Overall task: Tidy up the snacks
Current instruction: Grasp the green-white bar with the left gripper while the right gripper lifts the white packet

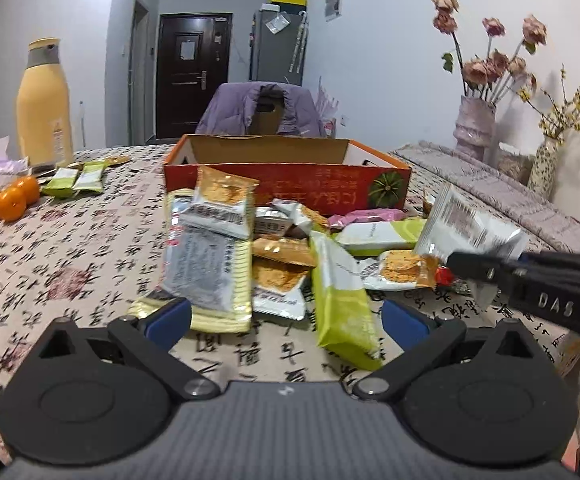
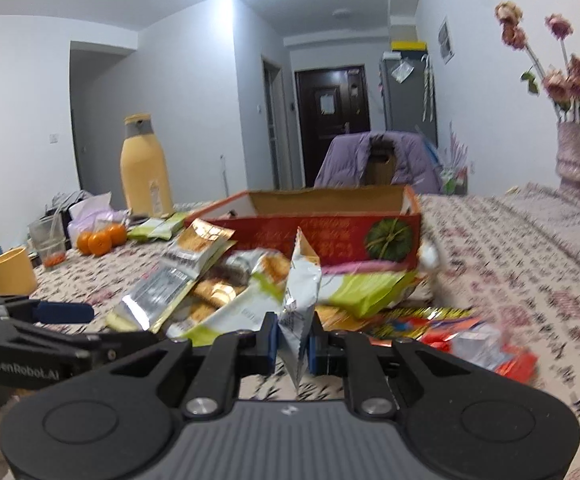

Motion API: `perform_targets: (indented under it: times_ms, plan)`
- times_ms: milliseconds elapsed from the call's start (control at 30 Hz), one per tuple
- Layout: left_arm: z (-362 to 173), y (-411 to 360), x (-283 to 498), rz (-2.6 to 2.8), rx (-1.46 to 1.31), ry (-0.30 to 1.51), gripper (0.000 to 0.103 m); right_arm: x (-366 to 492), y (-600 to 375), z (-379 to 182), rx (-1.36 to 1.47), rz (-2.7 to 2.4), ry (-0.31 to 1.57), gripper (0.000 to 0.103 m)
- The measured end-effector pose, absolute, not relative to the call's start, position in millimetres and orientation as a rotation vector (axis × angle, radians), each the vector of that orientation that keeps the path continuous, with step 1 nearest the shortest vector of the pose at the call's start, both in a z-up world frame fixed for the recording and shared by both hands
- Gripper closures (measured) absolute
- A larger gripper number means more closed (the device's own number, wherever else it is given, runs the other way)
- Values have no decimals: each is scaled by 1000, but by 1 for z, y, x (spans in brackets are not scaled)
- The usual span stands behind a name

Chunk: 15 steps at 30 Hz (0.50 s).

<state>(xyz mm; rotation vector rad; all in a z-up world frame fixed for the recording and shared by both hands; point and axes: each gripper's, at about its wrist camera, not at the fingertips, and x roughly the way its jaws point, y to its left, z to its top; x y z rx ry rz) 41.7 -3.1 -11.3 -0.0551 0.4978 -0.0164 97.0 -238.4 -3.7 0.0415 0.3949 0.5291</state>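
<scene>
A pile of snack packets [image 1: 274,248] lies on the patterned tablecloth in front of an open red cardboard box [image 1: 286,176]. My left gripper [image 1: 286,316] is open, low over the near edge of the pile, with a yellow-edged silver packet [image 1: 206,272] and a green packet [image 1: 341,300] between its blue pads. My right gripper [image 2: 293,340] is shut on a silver snack packet [image 2: 299,300] and holds it upright above the table. That packet [image 1: 465,224] and the right gripper [image 1: 485,272] also show at the right of the left wrist view. The box [image 2: 329,232] stands just behind.
A yellow bottle [image 1: 44,100], oranges [image 1: 8,200] and two green packets [image 1: 76,180] sit at the far left. A yellow cup [image 2: 12,272] stands at the left edge. Red packets [image 2: 469,336] lie at the right. Vases with flowers [image 1: 473,124] stand on a side cabinet beyond the table.
</scene>
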Motion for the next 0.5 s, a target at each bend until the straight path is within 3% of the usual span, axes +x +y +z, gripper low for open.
perform_targets:
  times_ms: [133, 333, 500]
  plan:
    - [-13, -19, 57, -9, -8, 522, 0, 103, -253, -2, 54, 496, 376, 89]
    - [-20, -48, 81, -7, 84, 566, 8, 112, -268, -3, 55, 472, 368, 89]
    - [-27, -68, 99, 7, 154, 611, 34, 118, -275, -6, 49, 474, 364, 89]
